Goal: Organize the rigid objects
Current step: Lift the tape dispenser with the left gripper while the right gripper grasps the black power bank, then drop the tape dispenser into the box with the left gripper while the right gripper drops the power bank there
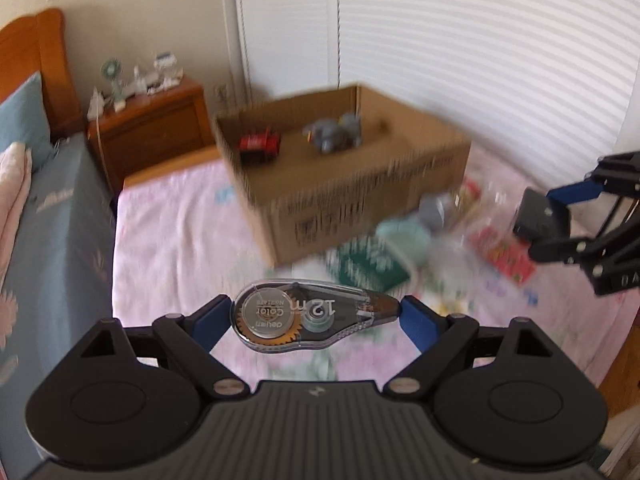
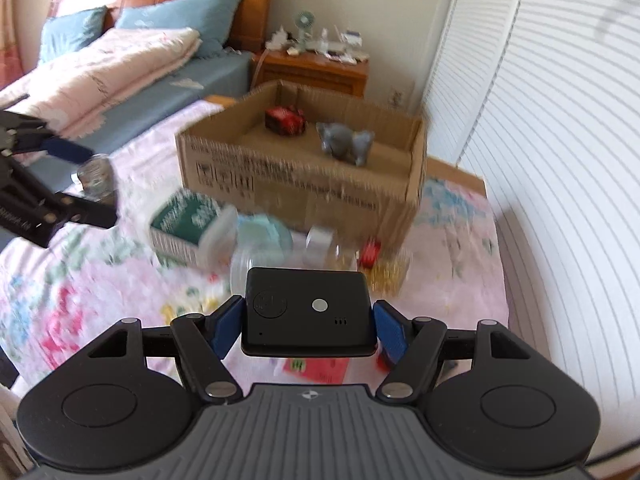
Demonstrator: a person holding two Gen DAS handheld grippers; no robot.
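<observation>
My left gripper (image 1: 316, 316) is shut on a clear correction tape dispenser (image 1: 312, 318), held above the pink floral bedspread. My right gripper (image 2: 308, 322) is shut on a flat black device (image 2: 308, 312) with a round button. An open cardboard box (image 1: 360, 184) stands ahead on the bed; inside lie a red toy (image 1: 260, 145) and a grey elephant figure (image 1: 336, 134). The box (image 2: 304, 184), the red toy (image 2: 286, 120) and the elephant (image 2: 346, 142) also show in the right wrist view. The right gripper (image 1: 540, 216) shows at the right of the left wrist view, the left gripper (image 2: 86, 176) at the left of the right wrist view.
Loose items lie in front of the box: a green and white carton (image 2: 184, 226), a pale round lid (image 2: 262, 236), a white cylinder (image 2: 318, 246), a small red object (image 2: 370, 254). A wooden nightstand (image 1: 152, 128) and white shutters (image 1: 480, 60) stand behind. Pillows (image 2: 180, 20) lie left.
</observation>
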